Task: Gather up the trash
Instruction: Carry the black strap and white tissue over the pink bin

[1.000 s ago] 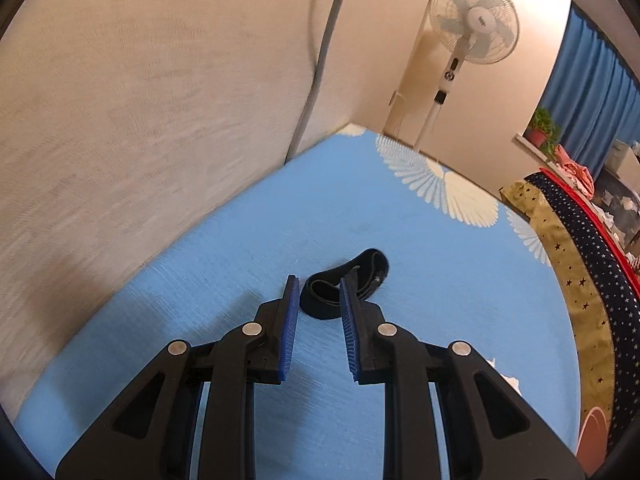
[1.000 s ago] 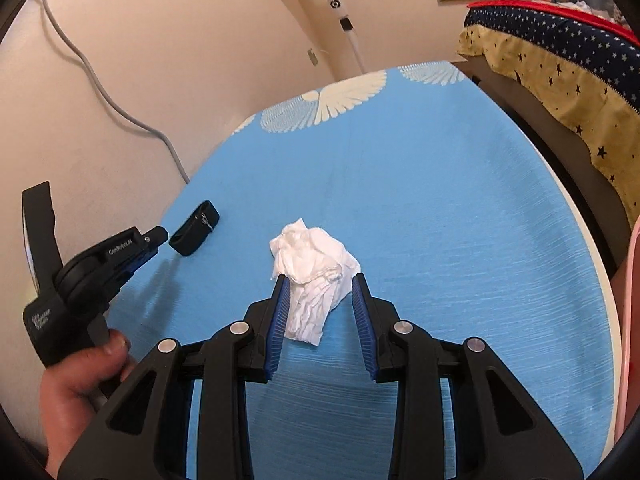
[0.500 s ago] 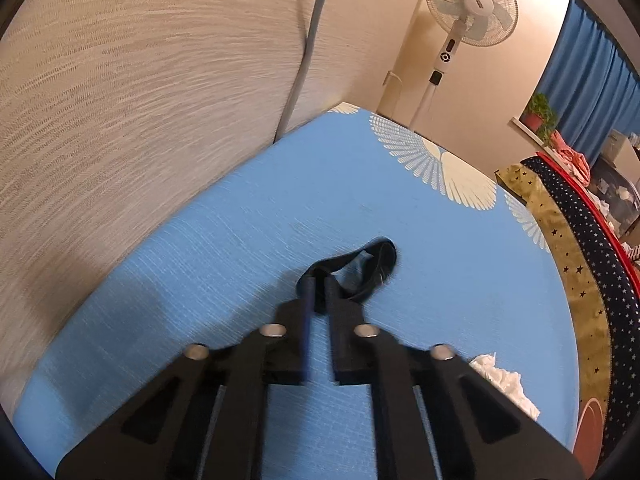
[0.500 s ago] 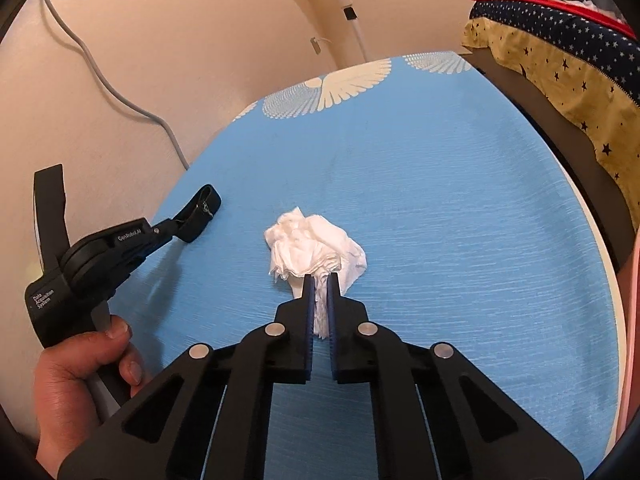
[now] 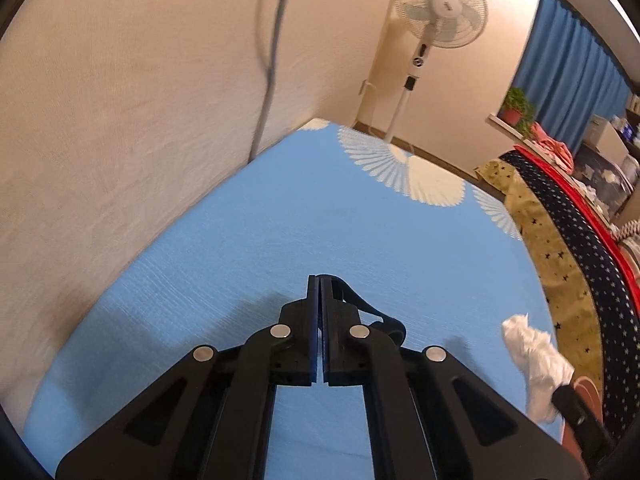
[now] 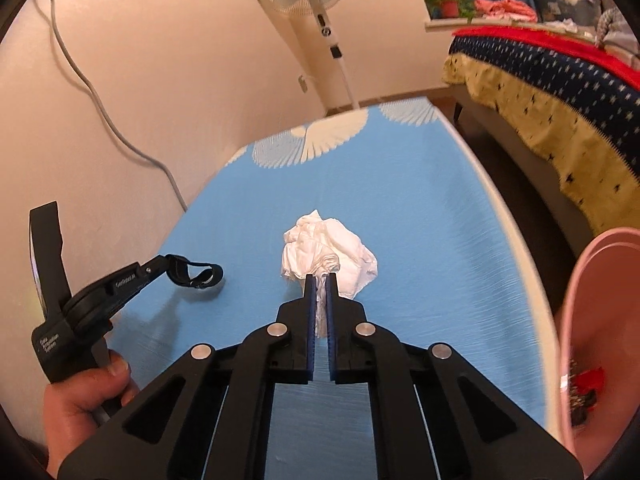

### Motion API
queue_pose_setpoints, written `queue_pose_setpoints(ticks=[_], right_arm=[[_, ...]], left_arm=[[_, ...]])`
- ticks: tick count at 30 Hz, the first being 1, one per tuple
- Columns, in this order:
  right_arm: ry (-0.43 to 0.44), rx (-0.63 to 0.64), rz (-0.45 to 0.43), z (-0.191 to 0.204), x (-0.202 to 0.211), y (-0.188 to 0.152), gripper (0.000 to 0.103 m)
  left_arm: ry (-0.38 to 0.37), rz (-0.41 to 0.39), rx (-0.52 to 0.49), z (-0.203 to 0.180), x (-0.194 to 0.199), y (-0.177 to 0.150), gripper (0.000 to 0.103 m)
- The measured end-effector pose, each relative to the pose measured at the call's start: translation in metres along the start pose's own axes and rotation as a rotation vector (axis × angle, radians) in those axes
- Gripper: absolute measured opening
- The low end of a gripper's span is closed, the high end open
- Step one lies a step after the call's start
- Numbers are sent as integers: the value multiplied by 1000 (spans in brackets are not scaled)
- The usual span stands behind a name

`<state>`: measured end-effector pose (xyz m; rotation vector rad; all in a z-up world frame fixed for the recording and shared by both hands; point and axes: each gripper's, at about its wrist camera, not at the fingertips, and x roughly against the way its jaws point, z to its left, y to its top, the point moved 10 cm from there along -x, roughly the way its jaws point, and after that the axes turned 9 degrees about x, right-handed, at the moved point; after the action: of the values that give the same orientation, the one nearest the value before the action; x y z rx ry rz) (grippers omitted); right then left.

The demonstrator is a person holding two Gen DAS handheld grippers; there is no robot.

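Two grippers are at work over a blue mat (image 6: 420, 200), each with a piece of trash pinched in it. Farthest left in the right wrist view, a hand (image 6: 86, 400) grasps the handle of the left gripper (image 6: 170, 266), whose fingers are closed flat on a black strap loop (image 6: 200, 274). The loop sticks out past the fingertips toward the right and hangs clear of the mat, with its shadow on the cloth below. In the left wrist view the same left gripper (image 5: 321, 278) shows its blue pads pressed together with only a hairline between them; the black strap loop (image 5: 362, 302) leaves the tips on the right side and curls back down beside the right finger.

Further right, the right gripper (image 6: 320, 276) has its jaws drawn in to a narrow slot, and a twisted tail of a crumpled white tissue (image 6: 328, 252) is caught between the pads. The bulk of the wad bulges beyond and above the fingertips, spreading wider than both fingers together. From the left wrist view the tissue (image 5: 536, 360) shows at the right edge, lifted off the mat in the dark tip of the right gripper (image 5: 568, 398).

At the far right of the right wrist view a pink bin (image 6: 576, 320) stands just beside the mat's edge, with dark and red scraps in its bottom.
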<state>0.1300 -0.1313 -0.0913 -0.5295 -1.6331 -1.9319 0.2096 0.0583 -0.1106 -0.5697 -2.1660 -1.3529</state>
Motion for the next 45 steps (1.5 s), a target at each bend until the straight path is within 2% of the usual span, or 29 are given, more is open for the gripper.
queue_pose_setpoints(ticks=[12, 23, 33, 45], right_arm=[[-80, 39, -114, -24, 94, 22, 5], [-155, 37, -178, -58, 167, 23, 5], [-191, 42, -198, -70, 200, 16, 5], [-224, 58, -210, -76, 222, 12, 5]], left_arm=[[-109, -42, -116, -55, 79, -14, 1], [-183, -56, -220, -91, 136, -38, 1], [-220, -50, -276, -106, 160, -59, 1], [-271, -41, -313, -124, 175, -80, 1]])
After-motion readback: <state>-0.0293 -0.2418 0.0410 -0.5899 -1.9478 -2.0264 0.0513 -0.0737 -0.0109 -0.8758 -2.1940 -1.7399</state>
